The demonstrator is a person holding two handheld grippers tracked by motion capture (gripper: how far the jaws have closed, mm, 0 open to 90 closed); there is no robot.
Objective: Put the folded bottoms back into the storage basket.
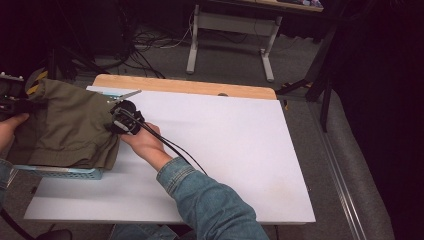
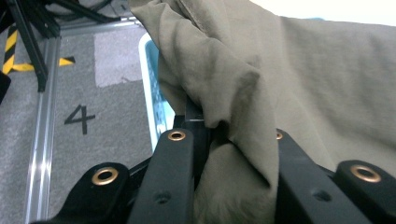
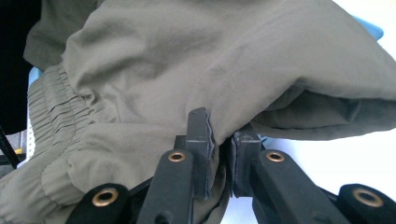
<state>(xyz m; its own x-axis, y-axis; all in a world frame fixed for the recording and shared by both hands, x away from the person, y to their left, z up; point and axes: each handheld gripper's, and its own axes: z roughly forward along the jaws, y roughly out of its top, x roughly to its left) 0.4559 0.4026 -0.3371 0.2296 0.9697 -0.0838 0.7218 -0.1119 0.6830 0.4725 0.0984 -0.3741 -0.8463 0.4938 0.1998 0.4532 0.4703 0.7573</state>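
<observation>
An olive-green garment (image 1: pixel 70 125) with an elastic waistband lies heaped over a light blue basket (image 1: pixel 65 172) at the left end of the white table (image 1: pixel 225 145). My right gripper (image 1: pixel 116 116) meets the garment's right edge. In the right gripper view its jaws (image 3: pixel 222 140) stand close together, with a fold of the garment (image 3: pixel 187 60) pinched between the pads. My left gripper (image 1: pixel 7 97) is at the garment's far left side. In the left gripper view its jaws (image 2: pixel 229 133) are shut on a bunch of the cloth (image 2: pixel 303 84), beside the basket's wall (image 2: pixel 152 93).
A wooden tabletop edge (image 1: pixel 185 86) shows behind the white surface. Beyond it are white desk legs (image 1: pixel 192 50) and loose cables on the grey floor. A dark curtain (image 1: pixel 380 100) hangs at the right. In the left gripper view a metal rail (image 2: pixel 42 130) lies on the floor.
</observation>
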